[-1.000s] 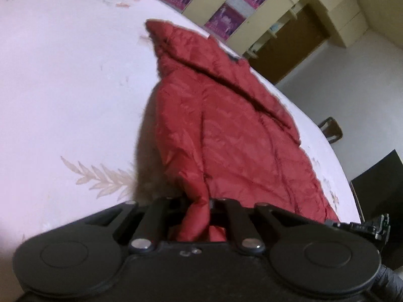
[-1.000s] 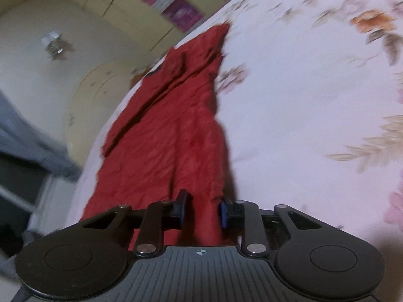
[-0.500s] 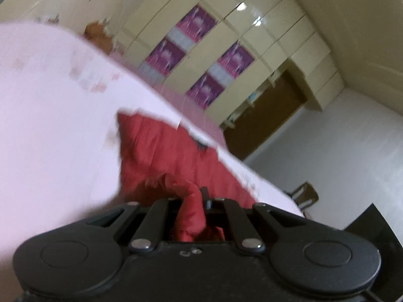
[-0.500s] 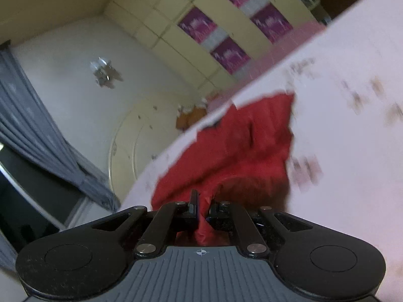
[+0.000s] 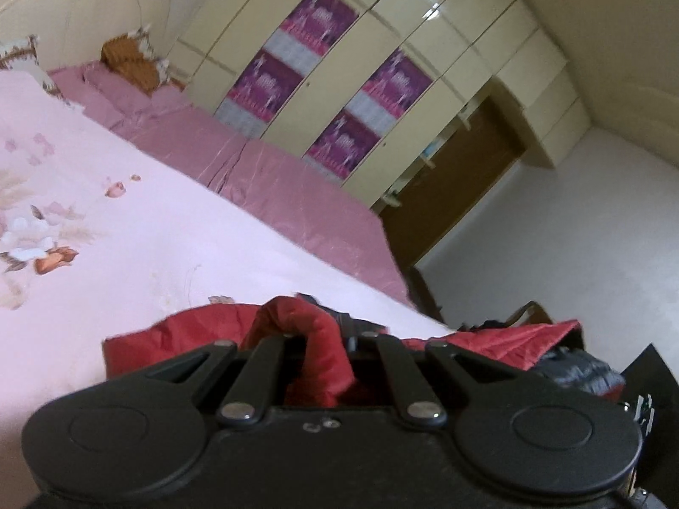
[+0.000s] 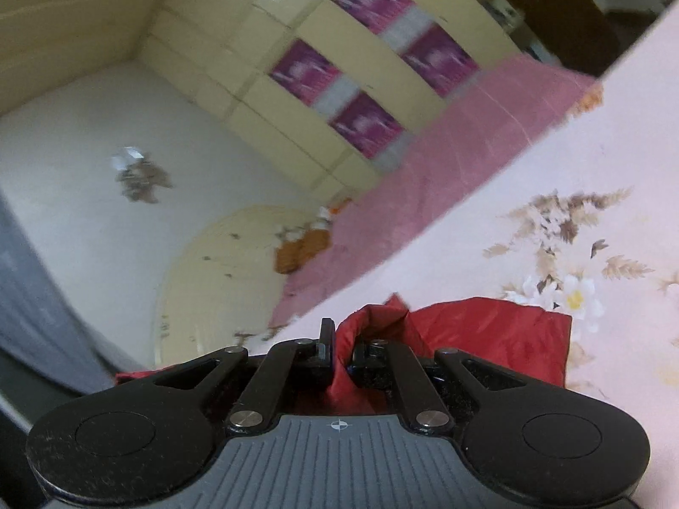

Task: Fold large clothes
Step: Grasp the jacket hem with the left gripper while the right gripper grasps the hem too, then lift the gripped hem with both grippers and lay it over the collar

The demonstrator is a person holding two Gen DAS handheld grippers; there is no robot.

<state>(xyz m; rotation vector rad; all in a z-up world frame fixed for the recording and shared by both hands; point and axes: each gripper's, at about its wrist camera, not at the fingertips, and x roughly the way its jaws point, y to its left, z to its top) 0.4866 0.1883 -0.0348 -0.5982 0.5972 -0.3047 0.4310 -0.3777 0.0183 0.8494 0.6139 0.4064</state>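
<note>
A red quilted jacket (image 5: pixel 178 331) lies on a pink floral bedspread (image 5: pixel 140 246). My left gripper (image 5: pixel 324 345) is shut on a bunched edge of the jacket, which bulges between its fingers. My right gripper (image 6: pixel 341 350) is shut on another edge of the jacket (image 6: pixel 488 331). Both grippers sit low over the jacket, and most of it is hidden under them. A further red part shows at the right of the left wrist view (image 5: pixel 522 339).
A darker pink sheet (image 5: pixel 271 186) covers the bed's far side, with pillows (image 5: pixel 127 63) by a cream headboard (image 6: pixel 220 263). A cream wardrobe with purple panels (image 5: pixel 331 97) and a brown door (image 5: pixel 458 186) stand behind. A grey curtain (image 6: pixel 38 318) hangs at left.
Both grippers have carried their held jacket edges forward over the jacket. The long spread-out jacket is now a short low pile just ahead, and the views have tilted up toward the wardrobe.
</note>
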